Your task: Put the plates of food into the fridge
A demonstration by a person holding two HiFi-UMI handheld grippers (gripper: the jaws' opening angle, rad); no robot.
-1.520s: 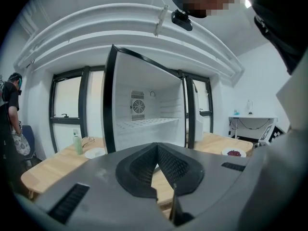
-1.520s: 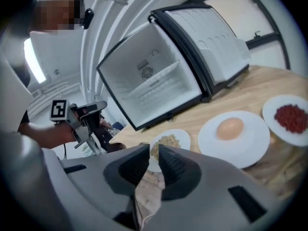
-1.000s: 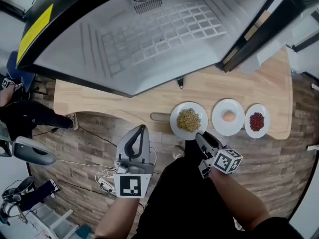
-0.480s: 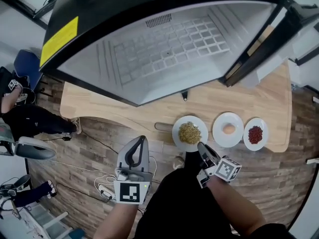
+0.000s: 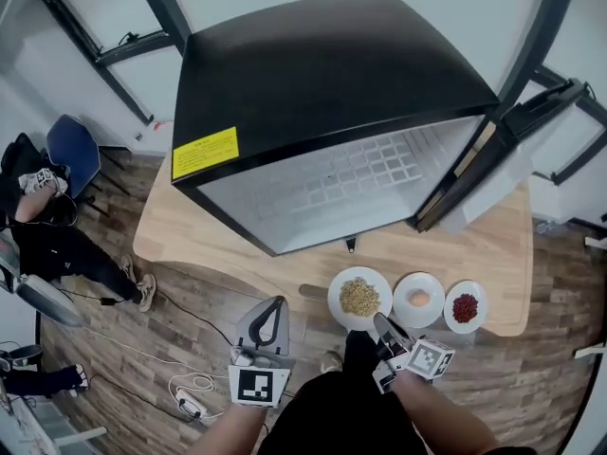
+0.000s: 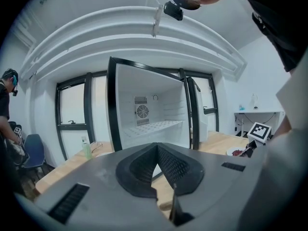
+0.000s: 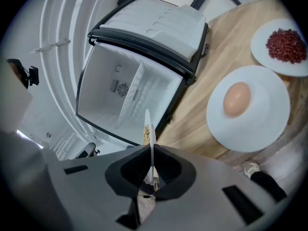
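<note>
Jaws of my right gripper (image 5: 379, 321) clench the near rim of the plate of grains (image 5: 359, 297) at the counter (image 5: 190, 235) edge, ready to carry it into the open fridge (image 5: 332, 112) ahead, while my left gripper (image 5: 270, 312), jaws closed and empty, hangs clear to the left.

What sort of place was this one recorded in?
Probably a lab or office workspace, not a home kitchen: a mini fridge stands open on a wooden table, cables trail over the floor, and a blue chair sits nearby.
</note>
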